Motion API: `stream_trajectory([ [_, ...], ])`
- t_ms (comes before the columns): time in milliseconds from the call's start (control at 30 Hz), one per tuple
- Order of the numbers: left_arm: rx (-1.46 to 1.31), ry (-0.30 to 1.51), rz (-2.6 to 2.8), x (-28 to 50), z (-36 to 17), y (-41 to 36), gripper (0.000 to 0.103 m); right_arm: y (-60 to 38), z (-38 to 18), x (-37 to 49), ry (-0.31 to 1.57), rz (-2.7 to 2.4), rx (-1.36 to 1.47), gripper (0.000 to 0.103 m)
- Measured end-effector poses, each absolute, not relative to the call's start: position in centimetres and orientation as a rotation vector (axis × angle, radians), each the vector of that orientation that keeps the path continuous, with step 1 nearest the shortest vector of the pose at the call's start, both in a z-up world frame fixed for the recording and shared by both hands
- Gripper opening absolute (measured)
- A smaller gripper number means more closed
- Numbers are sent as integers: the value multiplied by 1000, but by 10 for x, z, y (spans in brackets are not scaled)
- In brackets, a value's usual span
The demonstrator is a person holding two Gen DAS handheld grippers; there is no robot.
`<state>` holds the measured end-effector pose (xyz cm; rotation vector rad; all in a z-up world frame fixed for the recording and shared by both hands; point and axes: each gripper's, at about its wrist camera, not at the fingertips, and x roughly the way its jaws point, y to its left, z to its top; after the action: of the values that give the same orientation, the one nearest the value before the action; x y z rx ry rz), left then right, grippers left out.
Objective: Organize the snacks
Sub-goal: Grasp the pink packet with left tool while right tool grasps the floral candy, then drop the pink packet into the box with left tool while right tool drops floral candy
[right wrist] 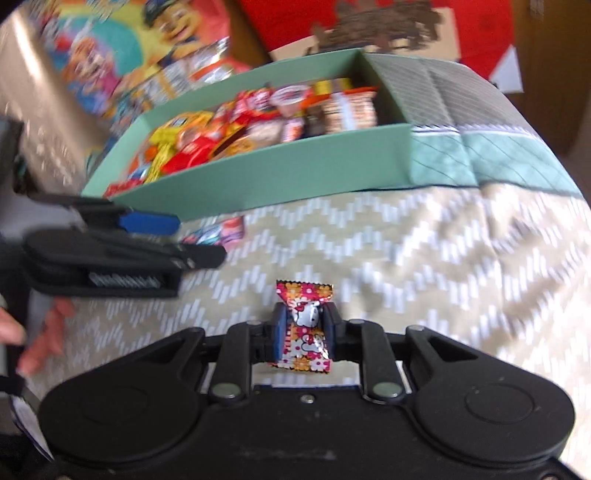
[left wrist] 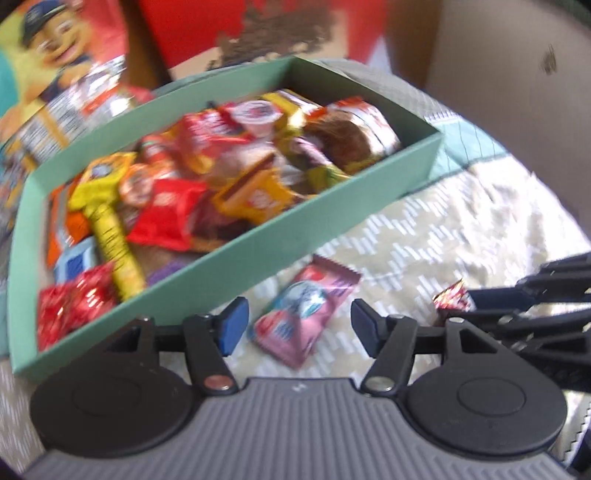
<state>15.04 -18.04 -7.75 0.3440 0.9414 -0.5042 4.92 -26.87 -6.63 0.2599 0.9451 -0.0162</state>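
Observation:
A green box (left wrist: 325,229) full of mixed snack packets sits on the chevron cloth. In front of it lies a pink snack packet (left wrist: 303,317). My left gripper (left wrist: 299,328) hovers over the packet, open, its blue pads on either side and clear of the wrapper. My right gripper (right wrist: 304,332) is shut on a small flower-patterned candy (right wrist: 304,325), held above the cloth. In the right wrist view the left gripper (right wrist: 197,240) reaches in from the left beside the pink packet (right wrist: 221,230), just in front of the box (right wrist: 280,177). In the left wrist view the right gripper (left wrist: 465,302) shows at the right edge with the candy (left wrist: 452,299).
A bright cartoon-printed bag (left wrist: 55,48) and silvery packets (left wrist: 74,103) lie behind the box at the left. Red cardboard (left wrist: 192,29) stands at the back. A person's hand (right wrist: 40,339) shows at the lower left. Patterned cloth (right wrist: 424,258) stretches to the right.

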Motion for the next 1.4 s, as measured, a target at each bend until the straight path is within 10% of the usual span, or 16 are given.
stream_trajectory([
  [100, 381, 951, -538, 147, -83, -191, 35, -281, -69, 44, 924, -22, 322, 20],
  [533, 345, 998, -494, 146, -86, -186, 55, -279, -70, 36, 859, -39, 271, 20],
  [733, 340, 976, -518, 140, -84, -194, 29, -262, -68, 41, 864, -56, 177, 21],
  [1400, -3, 833, -412, 160, 6, -103, 28, -275, 2, 94, 779, -5, 331, 20],
])
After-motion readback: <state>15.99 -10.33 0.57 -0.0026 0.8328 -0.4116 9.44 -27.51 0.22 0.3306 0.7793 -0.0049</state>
